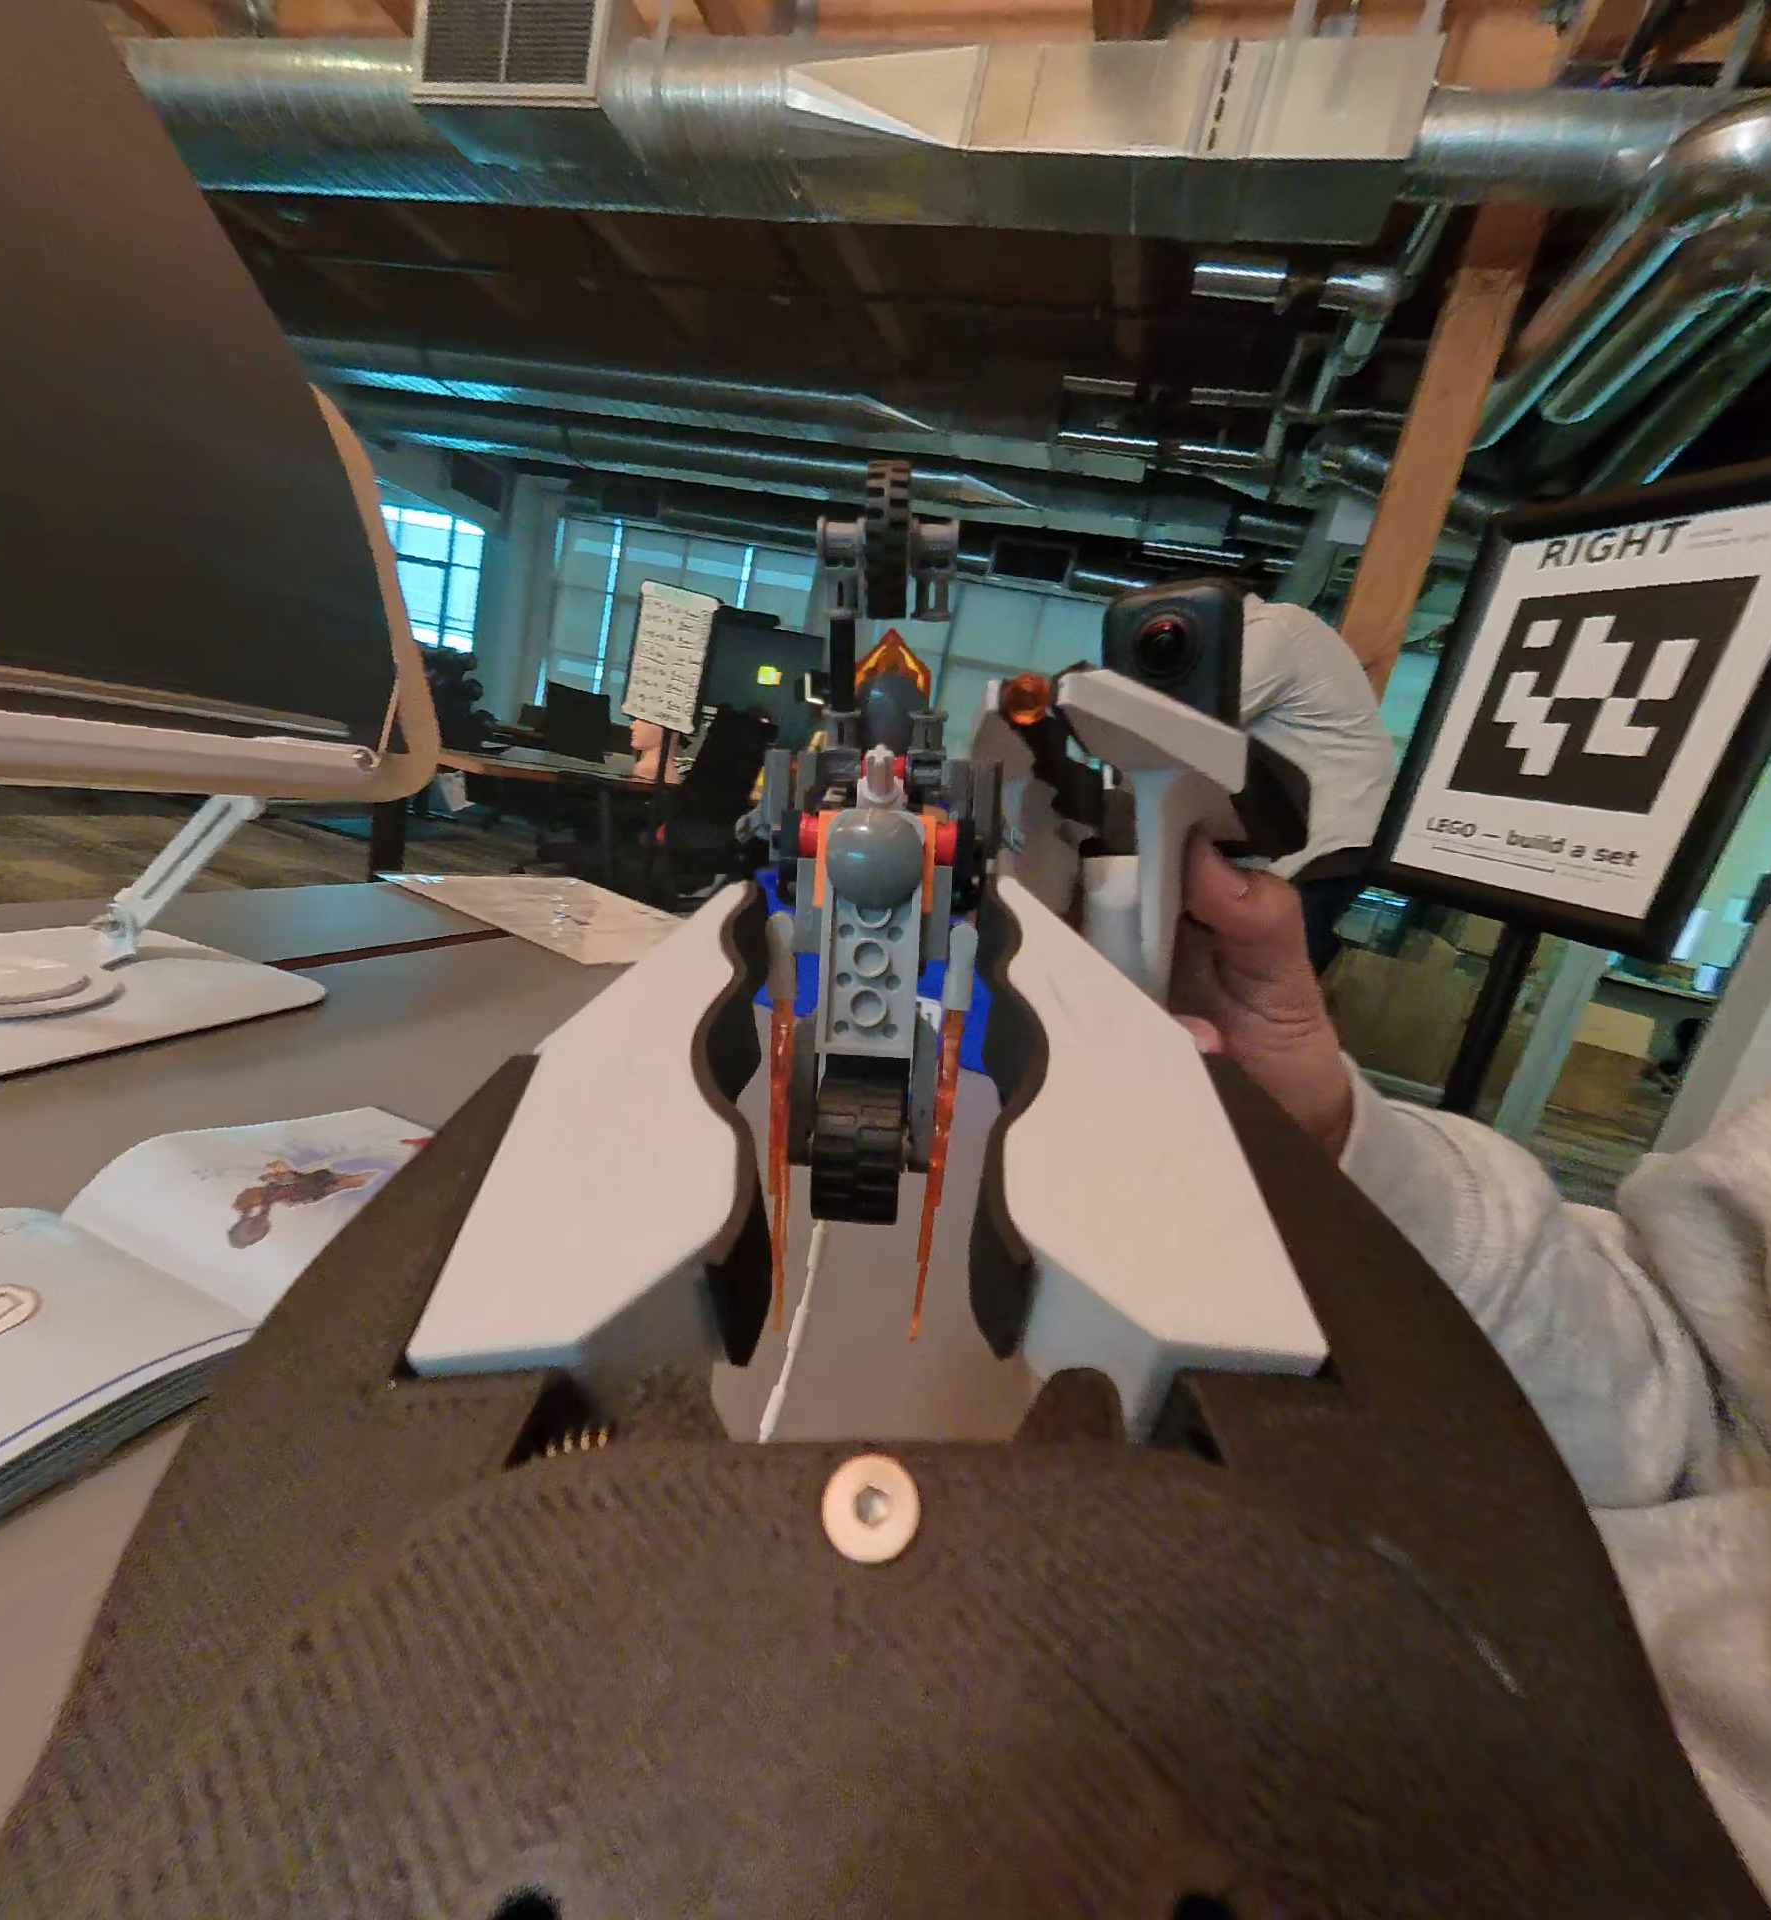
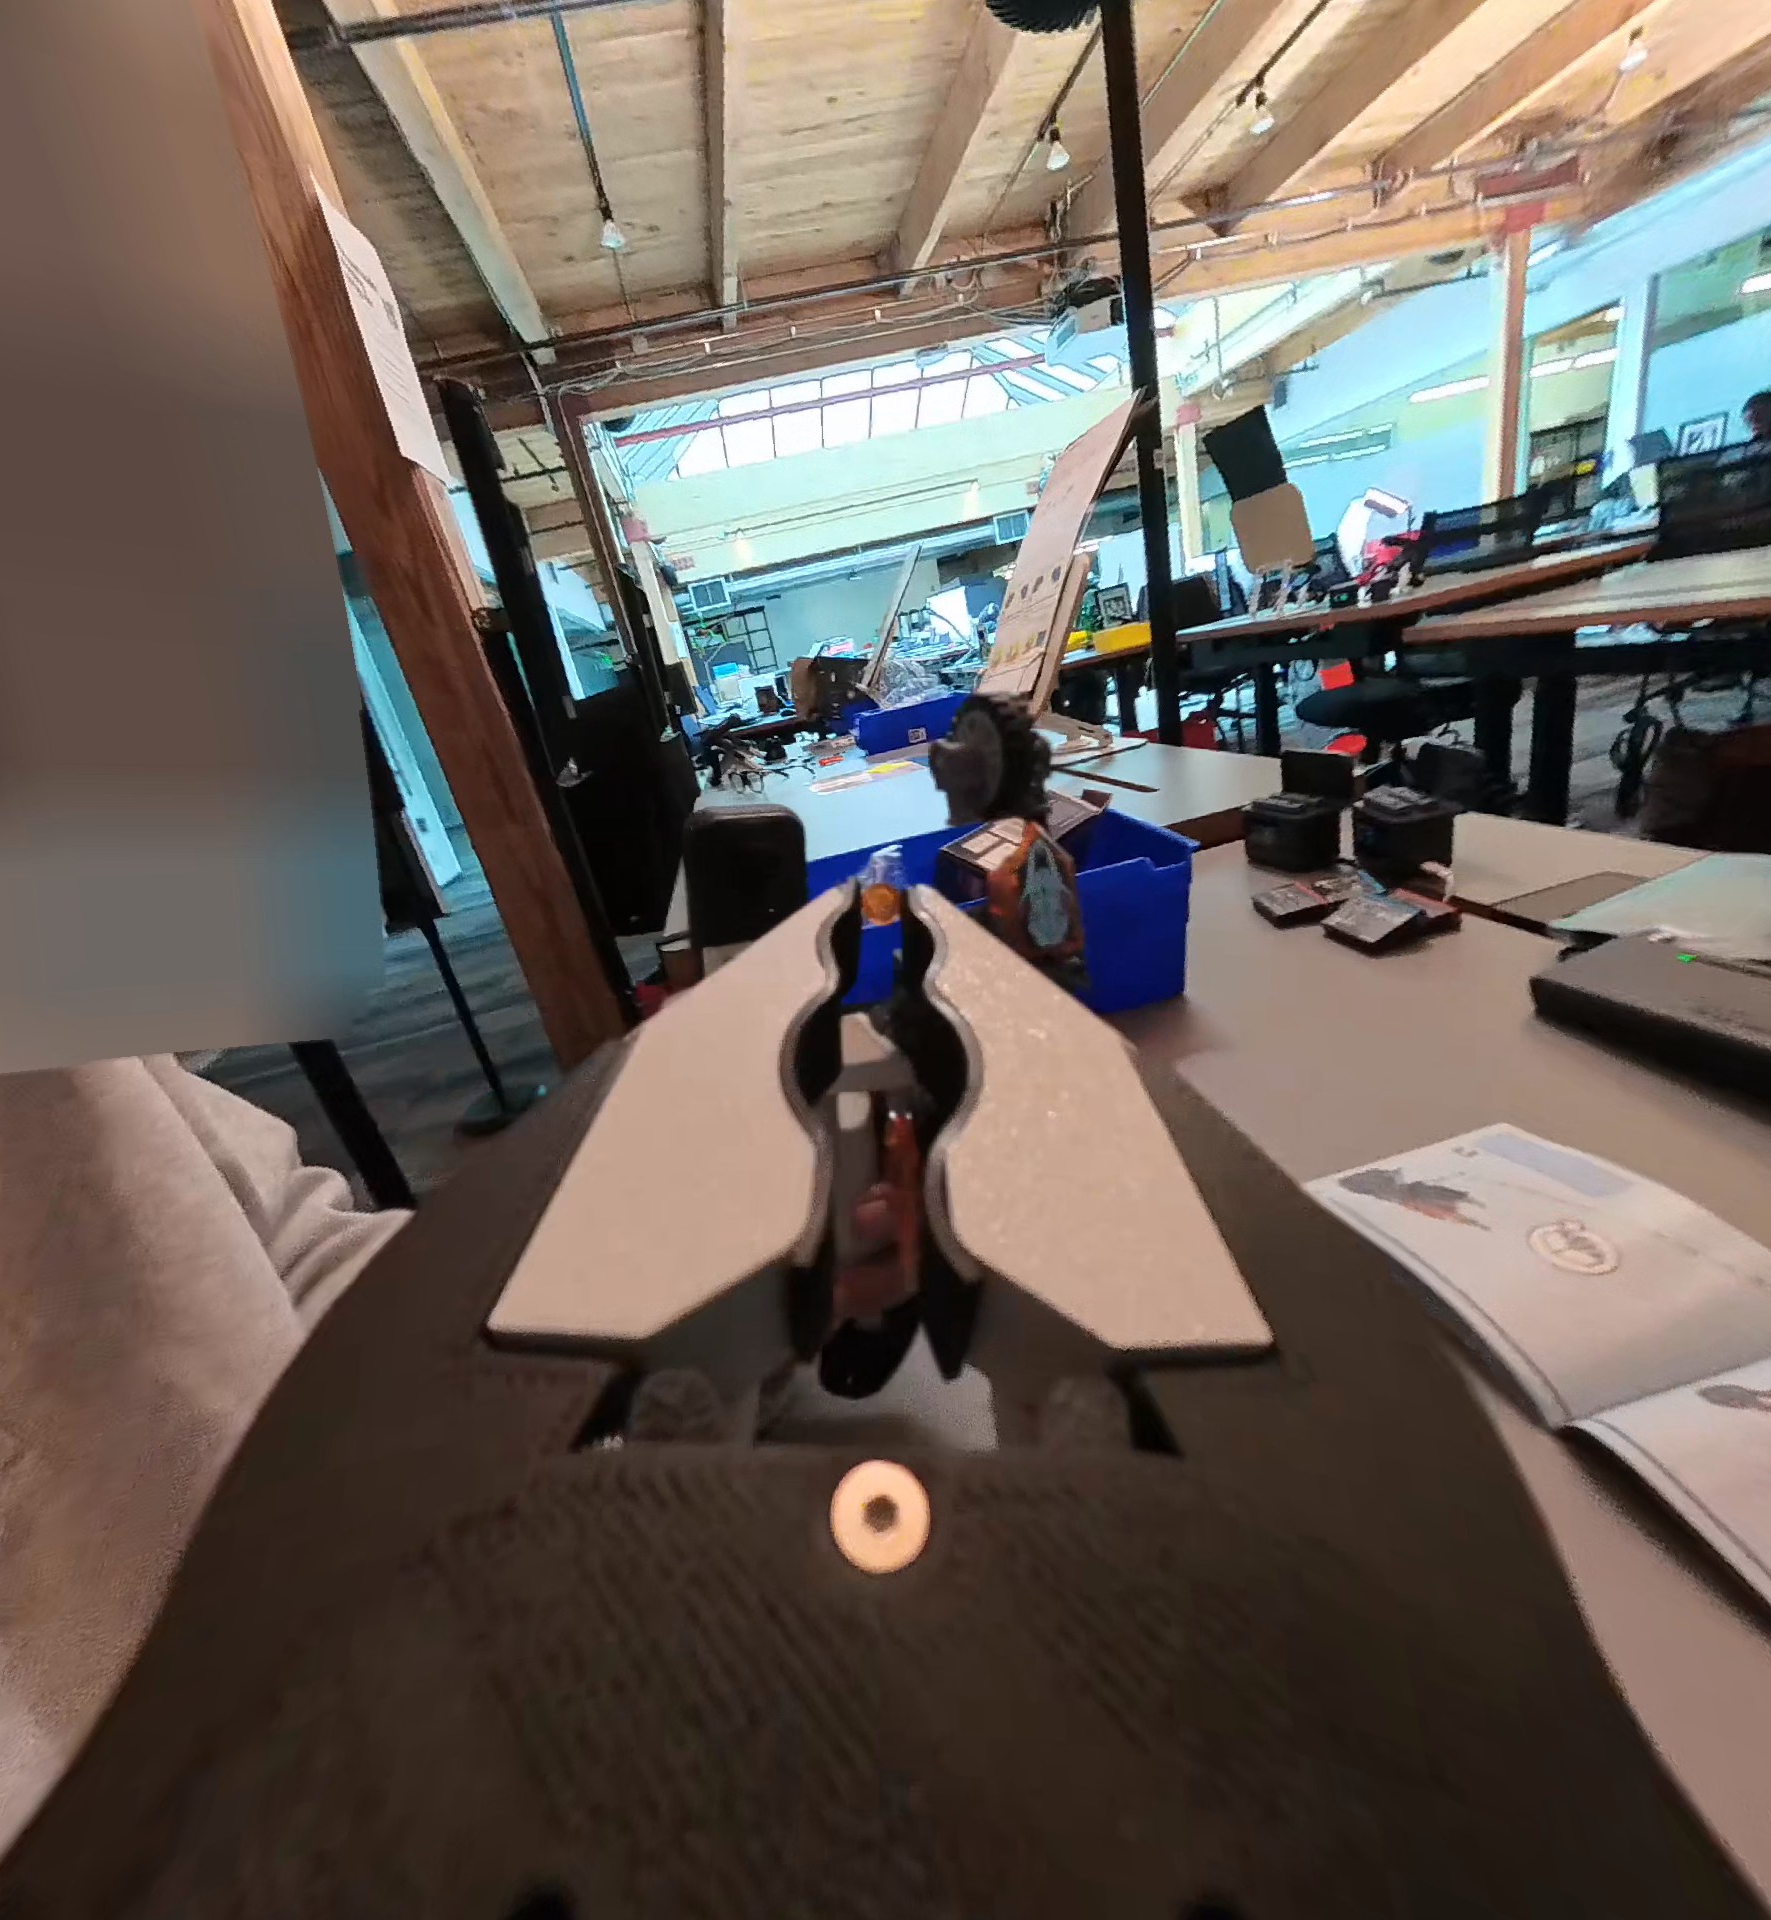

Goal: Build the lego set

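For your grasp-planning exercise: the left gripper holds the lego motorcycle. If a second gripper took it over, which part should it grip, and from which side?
Probably the grey studded body of the lego motorcycle, gripped across its flat flanks from above; the thin orange flame pieces look fragile.

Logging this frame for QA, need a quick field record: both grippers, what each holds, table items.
left gripper: shut on lego motorcycle, held above the table, front wheel up
right gripper: shut on orange round stud, close beside the model
instruction booklet: open on table
blue bin: on table behind the model
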`<state>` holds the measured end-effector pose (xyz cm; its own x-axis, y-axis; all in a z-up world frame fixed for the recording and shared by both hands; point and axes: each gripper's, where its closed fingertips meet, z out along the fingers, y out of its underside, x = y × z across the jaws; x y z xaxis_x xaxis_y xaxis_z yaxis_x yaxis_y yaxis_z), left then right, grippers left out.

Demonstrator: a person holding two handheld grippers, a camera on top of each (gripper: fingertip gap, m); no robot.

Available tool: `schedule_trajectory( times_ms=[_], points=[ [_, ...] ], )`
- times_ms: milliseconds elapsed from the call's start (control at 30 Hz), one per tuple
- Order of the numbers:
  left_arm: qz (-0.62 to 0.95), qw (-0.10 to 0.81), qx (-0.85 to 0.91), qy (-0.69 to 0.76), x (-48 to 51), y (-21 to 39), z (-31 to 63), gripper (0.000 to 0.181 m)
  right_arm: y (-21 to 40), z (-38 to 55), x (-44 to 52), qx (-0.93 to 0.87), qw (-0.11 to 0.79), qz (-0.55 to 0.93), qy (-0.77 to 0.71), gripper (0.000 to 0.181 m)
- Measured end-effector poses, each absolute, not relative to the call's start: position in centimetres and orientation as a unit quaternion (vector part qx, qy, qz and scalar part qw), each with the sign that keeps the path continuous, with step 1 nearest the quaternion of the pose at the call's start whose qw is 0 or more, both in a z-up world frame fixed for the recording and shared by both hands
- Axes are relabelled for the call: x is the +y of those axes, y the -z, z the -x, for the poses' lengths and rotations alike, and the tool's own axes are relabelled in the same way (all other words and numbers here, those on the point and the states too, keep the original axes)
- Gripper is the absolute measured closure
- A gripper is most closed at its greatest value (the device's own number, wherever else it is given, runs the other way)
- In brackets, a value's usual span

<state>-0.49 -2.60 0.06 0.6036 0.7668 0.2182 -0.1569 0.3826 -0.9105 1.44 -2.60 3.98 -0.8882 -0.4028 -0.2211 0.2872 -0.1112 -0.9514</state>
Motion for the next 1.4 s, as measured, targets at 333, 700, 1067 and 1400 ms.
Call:
schedule_trajectory(
  times_ms=[333,700,1067,1400],
  points=[
    [0.464,0.769,-0.32,-0.302,-2.6,-0.3,0.3,0.144,-3.4,-0.7,-2.4,0.655,0.156,0.076,0.736,0.177],
    [0.595,0.642,-0.309,-0.372,-0.3,2.4,1.4,0.144,-0.5,-0.2,1.1,0.789,-0.189,0.332,0.481,0.177],
    [0.636,0.608,-0.28,-0.384,1.8,3.4,1.4,0.143,1.6,0.3,3.0,0.763,-0.331,0.504,0.232,0.176],
    [0.649,0.582,-0.268,-0.411,2.2,3.6,1.4,0.143,2.5,0.5,3.2,0.777,-0.31,0.522,0.165,0.176]
  ],
)
